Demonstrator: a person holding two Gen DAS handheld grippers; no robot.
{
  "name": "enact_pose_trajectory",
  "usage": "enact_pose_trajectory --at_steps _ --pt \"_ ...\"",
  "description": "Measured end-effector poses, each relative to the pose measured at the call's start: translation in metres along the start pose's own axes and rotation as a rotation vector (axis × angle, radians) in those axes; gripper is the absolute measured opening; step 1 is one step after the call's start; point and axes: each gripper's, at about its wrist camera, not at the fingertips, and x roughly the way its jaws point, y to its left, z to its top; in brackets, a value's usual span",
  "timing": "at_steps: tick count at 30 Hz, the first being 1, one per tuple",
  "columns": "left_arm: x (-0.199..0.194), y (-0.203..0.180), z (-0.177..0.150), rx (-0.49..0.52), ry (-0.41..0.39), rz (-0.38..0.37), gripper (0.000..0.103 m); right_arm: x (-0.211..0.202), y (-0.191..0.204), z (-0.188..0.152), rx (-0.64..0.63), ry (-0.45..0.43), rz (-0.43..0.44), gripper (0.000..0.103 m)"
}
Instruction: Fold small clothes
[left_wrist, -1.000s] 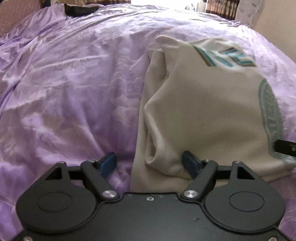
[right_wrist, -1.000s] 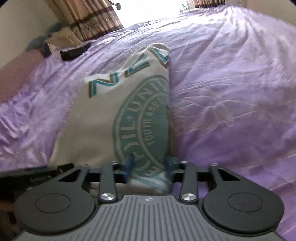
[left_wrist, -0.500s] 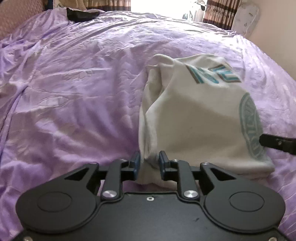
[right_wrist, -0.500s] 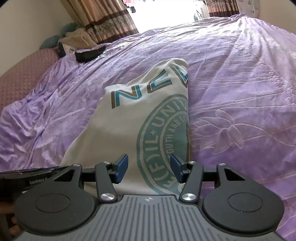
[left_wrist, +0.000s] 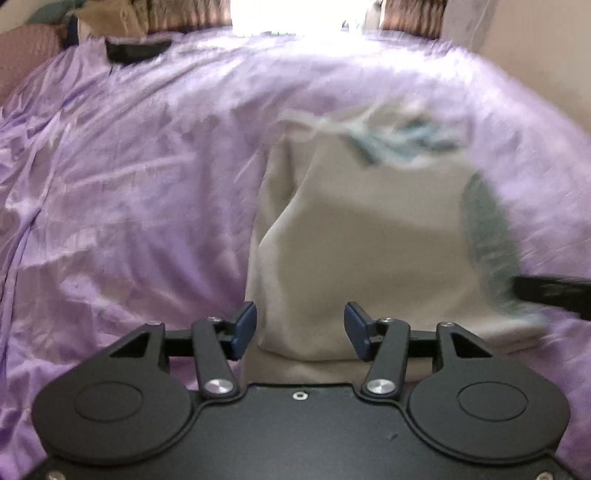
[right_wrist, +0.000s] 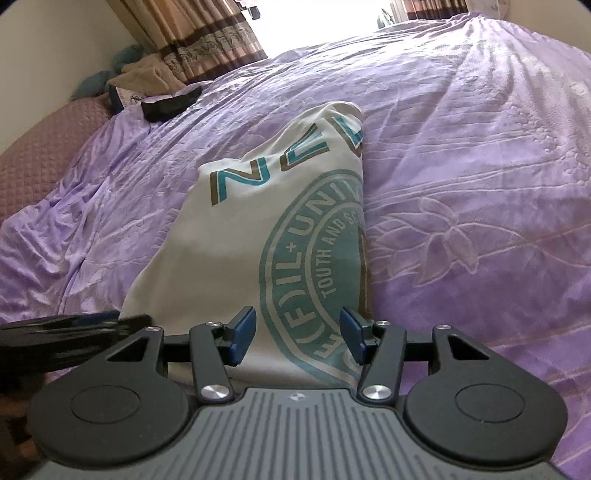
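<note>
A cream shirt (left_wrist: 369, 240) with a teal round print and letters lies folded lengthwise on the purple bedspread (left_wrist: 129, 184). In the right wrist view the shirt (right_wrist: 258, 229) runs away from me, print up. My left gripper (left_wrist: 300, 334) is open over the shirt's near left corner, its blue pads either side of the cloth. My right gripper (right_wrist: 297, 338) is open over the near right end, above the teal print. The left wrist view is blurred by motion. Each gripper's edge shows in the other's view.
A dark folded item (right_wrist: 171, 105) lies far back on the bedspread (right_wrist: 480, 166). Beige folded cloth and a teal thing (right_wrist: 125, 74) sit by the curtains (right_wrist: 192, 37). A mauve quilted cover (right_wrist: 40, 147) lies at the left edge.
My left gripper was shut on the shirt's near left edge half a second ago and is now open. My right gripper opened a second ago and has widened and drawn back a little.
</note>
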Motion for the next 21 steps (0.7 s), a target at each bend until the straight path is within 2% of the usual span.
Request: enact_pose_trajectory --at_steps 2,3,4,5,8,11,13,17,19,21 --pt "0.016 0.006 -0.001 -0.024 0.014 -0.023 0.052 -0.001 0.001 0.0 -0.009 0.003 0.001 0.062" --pt "0.02 0.011 -0.002 -0.046 -0.002 -0.075 0.042 -0.002 0.001 0.0 -0.013 0.003 -0.005 0.062" --pt "0.02 0.015 -0.003 -0.058 -0.004 -0.109 0.015 -0.002 0.001 0.001 -0.017 0.002 -0.009 0.063" --pt "0.018 0.018 -0.004 -0.064 -0.005 -0.145 0.005 -0.003 0.001 0.001 -0.019 0.0 -0.009 0.063" --pt "-0.007 0.026 -0.004 -0.114 -0.09 -0.142 0.005 -0.007 0.0 0.005 -0.014 -0.011 -0.002 0.063" --pt "-0.033 0.037 -0.004 -0.197 -0.147 -0.188 0.005 -0.013 -0.001 0.008 0.032 -0.019 0.044 0.063" --pt "-0.045 0.034 -0.003 -0.195 -0.173 -0.168 0.005 -0.018 0.002 0.011 0.039 -0.038 0.067 0.063" --pt "-0.047 0.033 -0.006 -0.224 -0.162 -0.106 0.004 -0.023 0.013 0.015 -0.005 -0.048 0.048 0.062" --pt "-0.044 0.039 -0.014 -0.274 -0.13 -0.036 0.004 -0.025 0.015 0.016 -0.005 -0.043 0.049 0.063" --pt "-0.033 0.046 -0.032 -0.326 -0.077 0.002 0.002 -0.027 0.018 0.017 0.008 -0.015 0.025 0.063"
